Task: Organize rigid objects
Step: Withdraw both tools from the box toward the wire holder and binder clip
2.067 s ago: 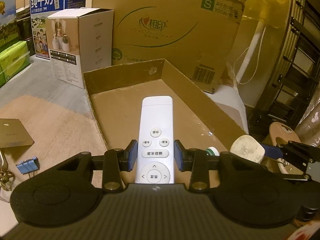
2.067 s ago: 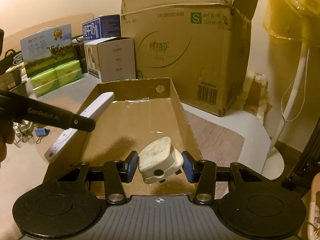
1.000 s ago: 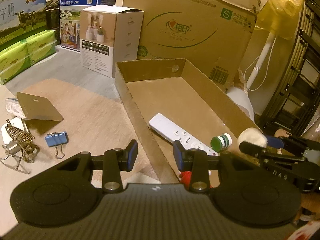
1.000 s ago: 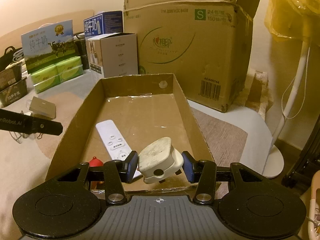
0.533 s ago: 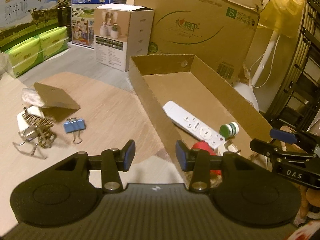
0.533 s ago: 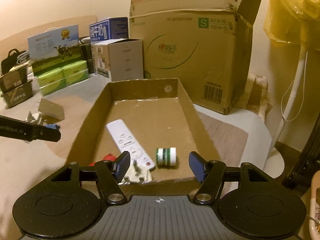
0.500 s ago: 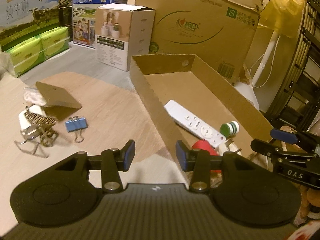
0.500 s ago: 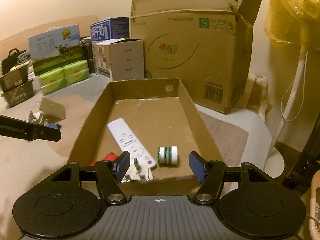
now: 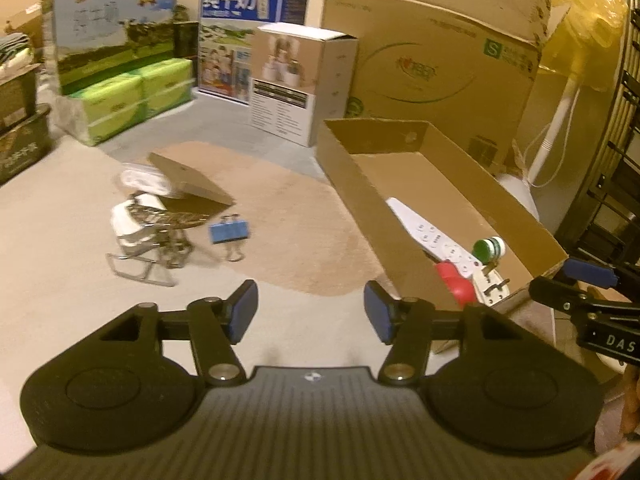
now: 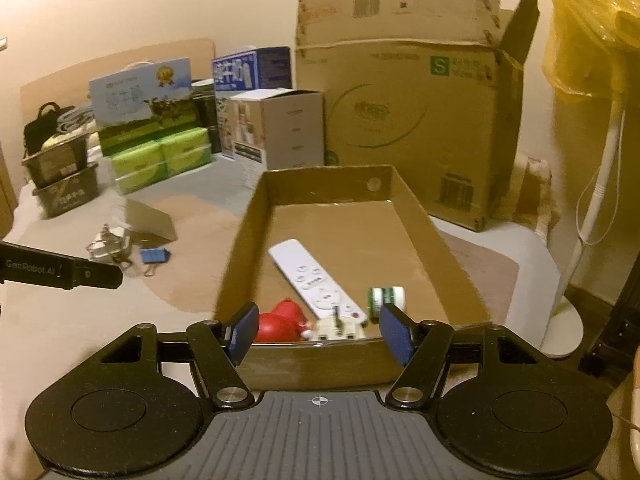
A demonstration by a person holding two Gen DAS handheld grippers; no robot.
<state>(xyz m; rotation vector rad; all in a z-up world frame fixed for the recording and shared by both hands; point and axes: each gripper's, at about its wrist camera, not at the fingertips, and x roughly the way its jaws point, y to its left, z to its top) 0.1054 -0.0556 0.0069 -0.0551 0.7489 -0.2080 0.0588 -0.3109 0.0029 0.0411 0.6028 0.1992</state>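
Note:
A shallow cardboard tray (image 9: 360, 184) (image 10: 236, 252) lies on the floor. In it are a white remote (image 9: 432, 232) (image 10: 312, 276), a small green-capped bottle (image 9: 489, 247) (image 10: 386, 299), a red object (image 9: 454, 280) (image 10: 280, 320) and a white plug (image 9: 490, 286) (image 10: 336, 328). My left gripper (image 9: 310, 304) hovers over bare floor left of the tray, its jaws opening and empty. Ahead of it on the left sit a blue binder clip (image 9: 229, 231) (image 10: 154, 256) and a metal wire piece (image 9: 156, 236). My right gripper (image 10: 319, 324) stands open and empty just before the tray's near wall.
A tilted brown card box (image 9: 192, 182) lies on white items behind the clip. A large carton (image 9: 432, 52), a white product box (image 9: 296, 84), milk cartons and green packs (image 9: 132, 96) line the back. A fan pole (image 10: 600, 184) and a black rack (image 9: 624, 160) stand at right.
The right gripper let go of the white plug, which now lies in the tray, and drew back. The left gripper swung left away from the tray and its jaws widened.

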